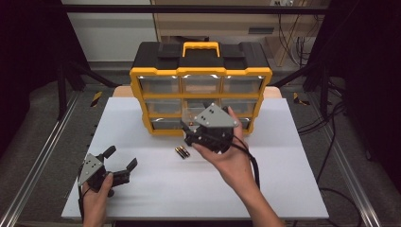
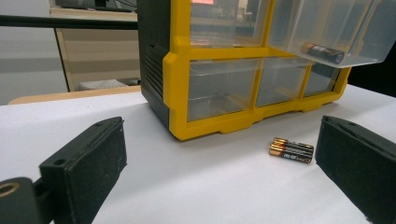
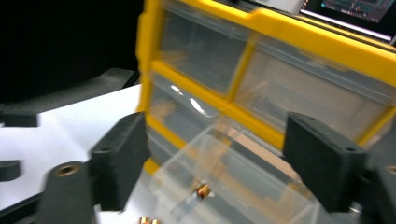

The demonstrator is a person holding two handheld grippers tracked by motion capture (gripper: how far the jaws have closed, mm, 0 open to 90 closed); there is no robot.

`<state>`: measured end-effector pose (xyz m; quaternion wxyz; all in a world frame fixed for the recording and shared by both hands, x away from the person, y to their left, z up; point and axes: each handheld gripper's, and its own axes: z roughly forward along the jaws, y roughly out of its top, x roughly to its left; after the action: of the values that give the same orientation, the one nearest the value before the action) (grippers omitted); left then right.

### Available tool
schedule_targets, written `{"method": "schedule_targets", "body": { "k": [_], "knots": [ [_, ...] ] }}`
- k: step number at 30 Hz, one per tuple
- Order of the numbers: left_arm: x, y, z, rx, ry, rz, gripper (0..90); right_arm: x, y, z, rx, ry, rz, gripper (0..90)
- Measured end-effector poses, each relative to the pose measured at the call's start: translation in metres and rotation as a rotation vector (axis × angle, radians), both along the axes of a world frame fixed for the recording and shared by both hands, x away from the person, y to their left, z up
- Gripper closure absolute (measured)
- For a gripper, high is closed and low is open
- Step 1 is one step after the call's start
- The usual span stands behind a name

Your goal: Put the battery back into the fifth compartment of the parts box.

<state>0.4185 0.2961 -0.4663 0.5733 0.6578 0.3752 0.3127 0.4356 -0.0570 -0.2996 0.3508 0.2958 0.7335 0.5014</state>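
One battery [image 2: 322, 51] lay in the pulled-out clear drawer [image 2: 336, 28] of the yellow organizer [image 1: 200, 90], two batteries [image 1: 182, 152] remained on the table [image 1: 156, 189]; both the left gripper [image 1: 120, 158] and right gripper [image 3: 219, 163] stood wide, holding nothing.

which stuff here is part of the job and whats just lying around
In the job:
- organizer
- pulled-out clear drawer holding one battery
- batteries on the table
- right gripper, at the drawer
- left gripper, open, idle

Just there:
- metal frame rails
- floor cables
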Motion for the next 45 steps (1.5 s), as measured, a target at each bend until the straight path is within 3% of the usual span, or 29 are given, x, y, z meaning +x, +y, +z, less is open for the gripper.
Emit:
{"method": "schedule_targets", "body": {
  "k": [2, 6, 8, 11, 12, 13, 15, 17, 18, 19, 20, 23, 27, 33, 45],
  "knots": [
    [0.0, -0.001, 0.0, 0.009, -0.003, -0.002, 2.1, -0.021, 0.011, -0.009, -0.006, -0.019, 0.026, 18.1],
    [-0.001, 0.002, 0.0, 0.0, 0.002, 0.005, 2.1, -0.035, 0.02, -0.025, -0.013, 0.0, 0.051, 18.7],
    [-0.001, 0.005, 0.0, -0.013, 0.004, 0.013, 2.2, -0.043, 0.026, -0.041, -0.032, 0.014, 0.069, 22.0],
    [0.001, 0.005, 0.0, 0.0, 0.0, 0.015, 2.4, -0.048, 0.035, -0.071, -0.07, 0.063, 0.095, 26.6],
    [0.001, 0.004, 0.0, 0.0, 0.004, 0.015, 2.4, -0.046, 0.038, -0.087, -0.078, 0.097, 0.088, 31.7],
    [0.001, 0.004, -0.001, -0.003, 0.007, 0.013, 2.4, -0.046, 0.038, -0.087, -0.078, 0.097, 0.088, 31.7],
    [0.0, 0.003, -0.001, -0.006, 0.01, 0.006, 2.4, -0.041, 0.042, -0.104, -0.076, 0.15, 0.095, 36.8],
    [0.0, 0.003, 0.0, -0.003, 0.007, 0.004, 2.5, -0.032, 0.049, -0.125, -0.127, 0.205, 0.097, 45.9],
    [0.0, 0.003, 0.0, -0.001, 0.007, 0.007, 2.5, -0.027, 0.051, -0.133, -0.124, 0.236, 0.101, 49.3],
    [0.0, 0.004, 0.0, -0.004, 0.007, 0.009, 2.5, -0.027, 0.051, -0.133, -0.124, 0.236, 0.101, 49.3],
    [0.001, 0.005, 0.0, -0.004, 0.007, 0.011, 2.6, -0.015, 0.058, -0.147, -0.148, 0.267, 0.103, 54.5],
    [0.001, 0.005, -0.001, -0.01, 0.014, 0.015, 2.7, 0.007, 0.066, -0.168, -0.175, 0.307, 0.087, 61.7],
    [0.002, 0.001, -0.002, -0.001, 0.014, -0.002, 2.8, 0.024, 0.074, -0.184, -0.199, 0.332, 0.071, 66.7],
    [0.003, -0.005, -0.002, 0.015, 0.013, -0.026, 2.8, 0.043, 0.077, -0.191, -0.223, 0.317, 0.03, 70.8],
    [0.003, -0.004, -0.002, 0.016, 0.014, -0.026, 2.9, 0.052, 0.075, -0.197, -0.224, 0.341, 0.024, 74.2]
  ]
}}
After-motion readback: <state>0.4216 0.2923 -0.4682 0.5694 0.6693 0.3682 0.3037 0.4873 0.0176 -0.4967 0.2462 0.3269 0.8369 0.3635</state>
